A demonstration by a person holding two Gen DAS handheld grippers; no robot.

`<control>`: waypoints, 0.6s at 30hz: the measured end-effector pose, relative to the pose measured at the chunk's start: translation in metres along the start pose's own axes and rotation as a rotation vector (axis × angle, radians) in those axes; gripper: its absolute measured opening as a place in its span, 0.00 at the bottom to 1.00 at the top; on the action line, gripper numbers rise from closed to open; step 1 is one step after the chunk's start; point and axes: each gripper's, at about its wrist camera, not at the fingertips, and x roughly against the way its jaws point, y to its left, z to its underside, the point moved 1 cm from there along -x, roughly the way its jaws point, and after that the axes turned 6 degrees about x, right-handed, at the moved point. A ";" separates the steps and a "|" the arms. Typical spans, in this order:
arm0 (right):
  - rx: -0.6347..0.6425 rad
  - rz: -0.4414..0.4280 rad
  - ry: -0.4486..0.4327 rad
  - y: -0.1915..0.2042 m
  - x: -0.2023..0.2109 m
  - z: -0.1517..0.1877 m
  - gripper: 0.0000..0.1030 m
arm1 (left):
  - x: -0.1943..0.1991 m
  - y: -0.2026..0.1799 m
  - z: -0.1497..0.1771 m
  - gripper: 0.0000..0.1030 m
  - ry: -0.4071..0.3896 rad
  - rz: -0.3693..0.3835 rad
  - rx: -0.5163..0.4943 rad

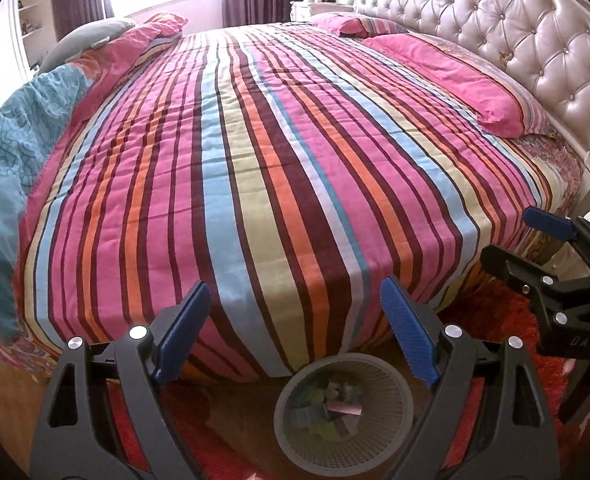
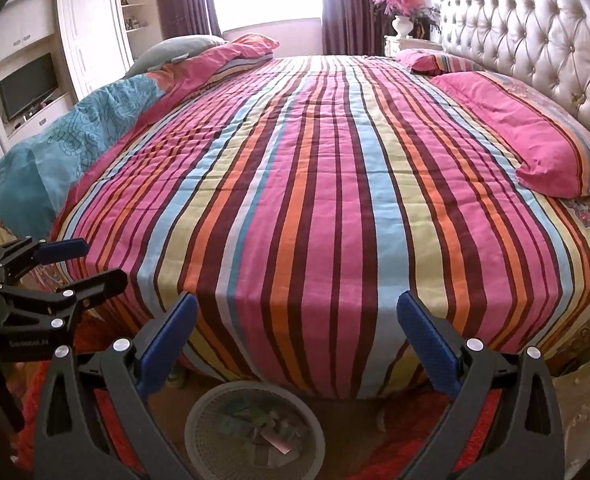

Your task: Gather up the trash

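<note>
A grey perforated waste basket stands on the floor at the near edge of the bed; it also shows in the right wrist view. Several pieces of trash lie inside it, among them a pink slip. My left gripper is open and empty, above and just behind the basket. My right gripper is open and empty, above the basket too. Each gripper shows in the other's view: the right one at the right, the left one at the left.
A round bed with a striped quilt fills both views. Pink pillows lie by the tufted headboard. A folded teal and pink duvet lies at the left. A red rug covers the floor. A nightstand with a vase stands behind.
</note>
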 end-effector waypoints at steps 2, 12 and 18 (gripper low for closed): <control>0.005 0.001 -0.002 0.000 0.000 -0.001 0.93 | 0.002 -0.002 0.000 0.82 -0.008 -0.009 -0.010; 0.017 0.019 0.000 -0.001 -0.002 -0.002 0.93 | 0.000 -0.003 -0.003 0.82 -0.008 -0.032 -0.022; 0.017 0.022 0.007 -0.002 -0.003 -0.002 0.93 | -0.003 -0.003 -0.004 0.82 0.001 -0.037 -0.019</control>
